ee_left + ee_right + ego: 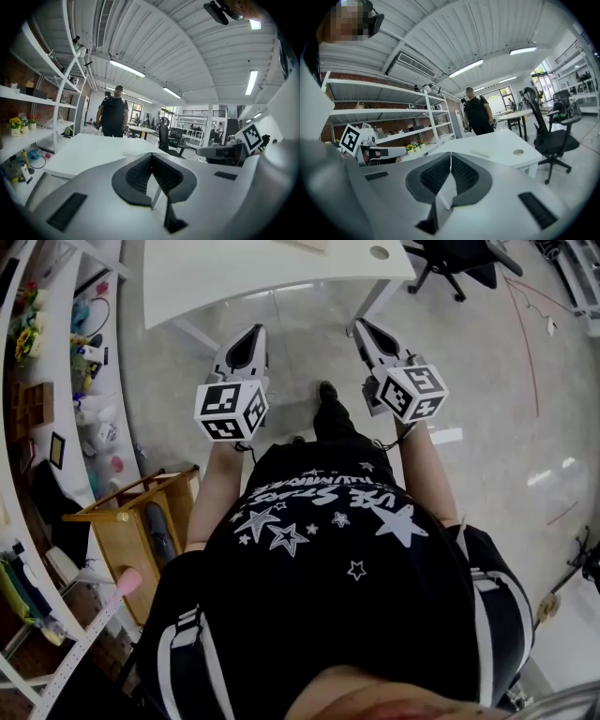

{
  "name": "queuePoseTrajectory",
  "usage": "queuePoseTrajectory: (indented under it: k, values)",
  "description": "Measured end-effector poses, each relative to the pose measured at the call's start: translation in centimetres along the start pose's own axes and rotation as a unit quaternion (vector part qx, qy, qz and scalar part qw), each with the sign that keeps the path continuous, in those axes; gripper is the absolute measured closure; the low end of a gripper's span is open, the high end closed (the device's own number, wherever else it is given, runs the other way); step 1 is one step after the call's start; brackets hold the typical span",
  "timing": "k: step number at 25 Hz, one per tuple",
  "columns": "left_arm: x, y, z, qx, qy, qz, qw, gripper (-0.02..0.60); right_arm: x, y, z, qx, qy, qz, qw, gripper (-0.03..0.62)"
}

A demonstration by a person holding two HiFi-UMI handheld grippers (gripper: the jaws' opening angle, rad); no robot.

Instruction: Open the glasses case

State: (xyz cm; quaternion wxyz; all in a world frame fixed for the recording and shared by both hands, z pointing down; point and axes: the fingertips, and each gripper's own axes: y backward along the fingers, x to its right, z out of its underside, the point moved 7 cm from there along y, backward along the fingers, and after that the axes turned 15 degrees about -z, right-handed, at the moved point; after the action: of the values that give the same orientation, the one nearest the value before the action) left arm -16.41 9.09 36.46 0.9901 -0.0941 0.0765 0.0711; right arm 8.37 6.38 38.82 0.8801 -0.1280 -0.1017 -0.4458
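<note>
While the person stands facing a white table [234, 282] at 12 o'clock, the left gripper [251, 334] and the right gripper [364, 326] are held side by side in front of the chest. Each has its jaws pressed together tip to tip with nothing between them. Both point toward 12 o'clock, short of the table's near edge. On the tabletop lies what looks like the glasses case [480, 153], a pale flat oblong too small to be sure of. It is well apart from both grippers, at about 12 o'clock. A round hole [379, 252] sits in the top at 1 o'clock. A black office chair [459, 263] stands beyond it, shelves [56, 390] run along 9 o'clock, and another person [113, 115] stands past the table.
</note>
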Motion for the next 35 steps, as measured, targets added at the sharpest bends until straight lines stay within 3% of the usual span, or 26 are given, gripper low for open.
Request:
queuePoseTrajectory:
  k: [15, 35]
  values:
    - [2.8, -11.0, -1.9, -0.008, -0.015, -0.035, 0.9992, 0.569, 11.9, -6.7, -4.6, -0.009, -0.002, -0.054, 0.998, 0.585]
    - [5.4, -21.0, -1.7, -0.011, -0.013, -0.093, 0.9955, 0.569, 23.2, -11.5, -5.8, -0.056, 0.018, -0.109, 0.992, 0.585]
